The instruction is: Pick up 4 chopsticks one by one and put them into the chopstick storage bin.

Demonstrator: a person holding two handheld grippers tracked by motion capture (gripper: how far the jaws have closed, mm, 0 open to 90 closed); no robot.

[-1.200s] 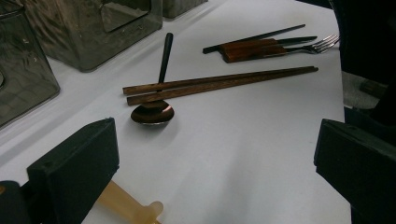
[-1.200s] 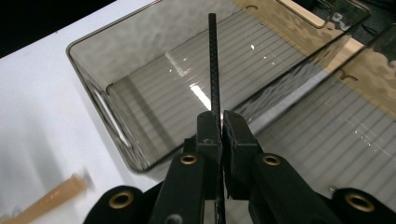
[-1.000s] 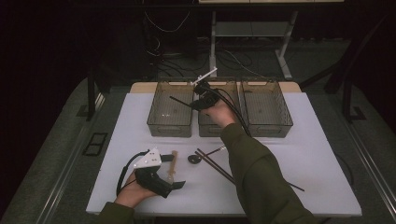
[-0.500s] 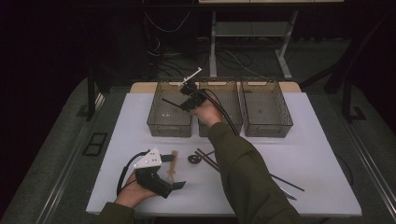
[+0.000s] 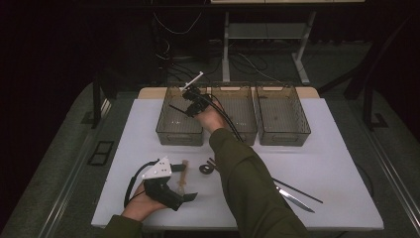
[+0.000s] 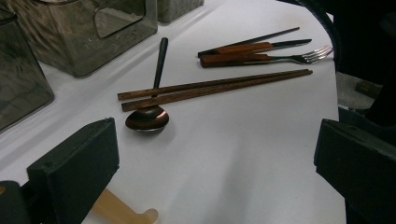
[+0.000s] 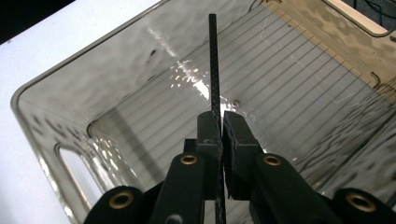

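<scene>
Right gripper (image 7: 220, 126) shifted over leftmost of three bins (image 5: 179, 115), pinching one black chopstick (image 7: 214, 65), left gripper (image 6: 210, 158) apparently spread.

The room lay dark around a white tabletop (image 5: 337, 163) lit from above. Grey carpeted floor (image 5: 64, 163) surrounded it, with a small dark floor plate (image 5: 100, 151) at the left. Behind stood a pale metal desk frame (image 5: 262, 34) and loose cables (image 5: 173, 29) trailing on the floor.
</scene>
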